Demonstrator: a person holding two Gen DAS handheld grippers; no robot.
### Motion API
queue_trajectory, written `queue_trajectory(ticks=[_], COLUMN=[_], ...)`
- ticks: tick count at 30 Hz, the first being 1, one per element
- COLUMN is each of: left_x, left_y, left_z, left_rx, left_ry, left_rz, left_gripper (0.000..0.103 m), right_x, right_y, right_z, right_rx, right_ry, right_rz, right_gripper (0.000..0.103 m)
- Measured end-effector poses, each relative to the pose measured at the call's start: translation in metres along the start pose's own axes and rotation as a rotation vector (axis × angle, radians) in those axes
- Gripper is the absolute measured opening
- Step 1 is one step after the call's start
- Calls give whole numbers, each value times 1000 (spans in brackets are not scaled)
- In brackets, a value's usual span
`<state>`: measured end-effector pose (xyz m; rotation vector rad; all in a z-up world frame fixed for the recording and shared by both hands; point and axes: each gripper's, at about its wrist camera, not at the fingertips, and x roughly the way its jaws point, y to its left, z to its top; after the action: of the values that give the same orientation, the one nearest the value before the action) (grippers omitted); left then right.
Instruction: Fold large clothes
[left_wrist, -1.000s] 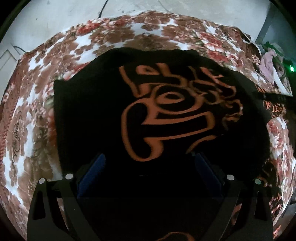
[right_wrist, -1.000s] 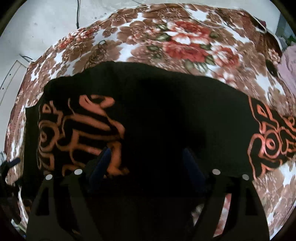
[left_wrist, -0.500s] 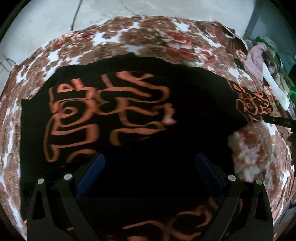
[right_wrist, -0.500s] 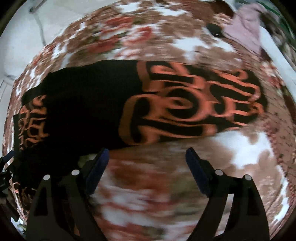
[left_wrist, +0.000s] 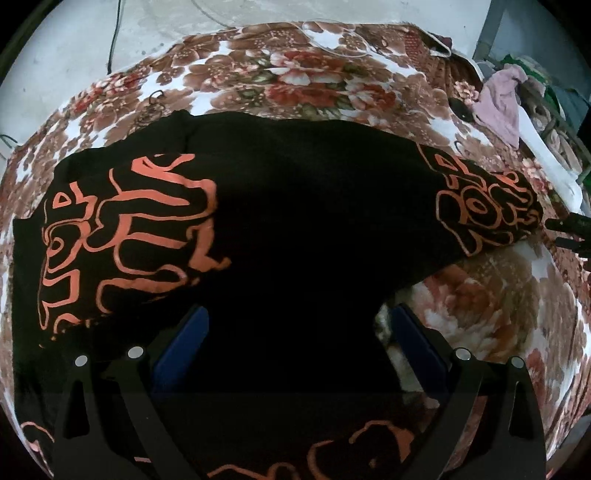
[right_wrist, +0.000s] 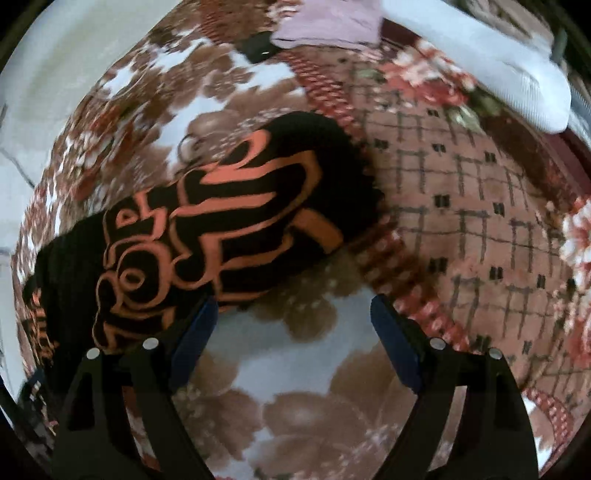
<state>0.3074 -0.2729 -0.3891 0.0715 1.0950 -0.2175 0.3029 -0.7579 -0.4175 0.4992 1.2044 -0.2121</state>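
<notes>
where the pale floor (left_wrist: 66, 55) ends, floral blanket (left_wrist: 303, 74) under black garment (left_wrist: 295, 206)

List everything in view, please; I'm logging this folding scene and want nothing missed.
black garment: one, black with orange print, spread across the blanket.
floral blanket: one, brown, red and white, under the garment.
pink cloth: one, pale pink, at the blanket's far right edge.
white cloth: one, white, beside the pink cloth.
small black object: one, black, next to the pink cloth; too blurred to name.
cable: one, dark, on the pale floor beyond the blanket.
left gripper: one, black with blue pads, open over the garment.
right gripper: one, black with blue pads, open over bare blanket past the garment's end.
</notes>
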Motion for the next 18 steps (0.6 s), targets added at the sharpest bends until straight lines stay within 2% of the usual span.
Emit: queue_trajectory(ticks=[6, 12, 14, 17, 18], left_x=[8, 11, 12, 15, 16], left_y=[-7, 4, 10, 18, 20], left_z=[-6, -15, -17, -21, -22], left_rx=[-7, -40, -57, -75, -81], left_ry=[28, 44, 46, 48, 50], left_rz=[23, 48, 52, 61, 63], left_gripper=[97, 97, 97, 97, 97], right_x=[23, 46, 49, 53, 53], right_y=[-7, -15, -17, -19, -21], right_z=[19, 39, 45, 50, 50], right_rx=[46, 146, 161, 155, 153], right_ry=[15, 45, 45, 56, 56], right_rz=[76, 143, 161, 144, 129], right_gripper=[84, 84, 81, 68, 50])
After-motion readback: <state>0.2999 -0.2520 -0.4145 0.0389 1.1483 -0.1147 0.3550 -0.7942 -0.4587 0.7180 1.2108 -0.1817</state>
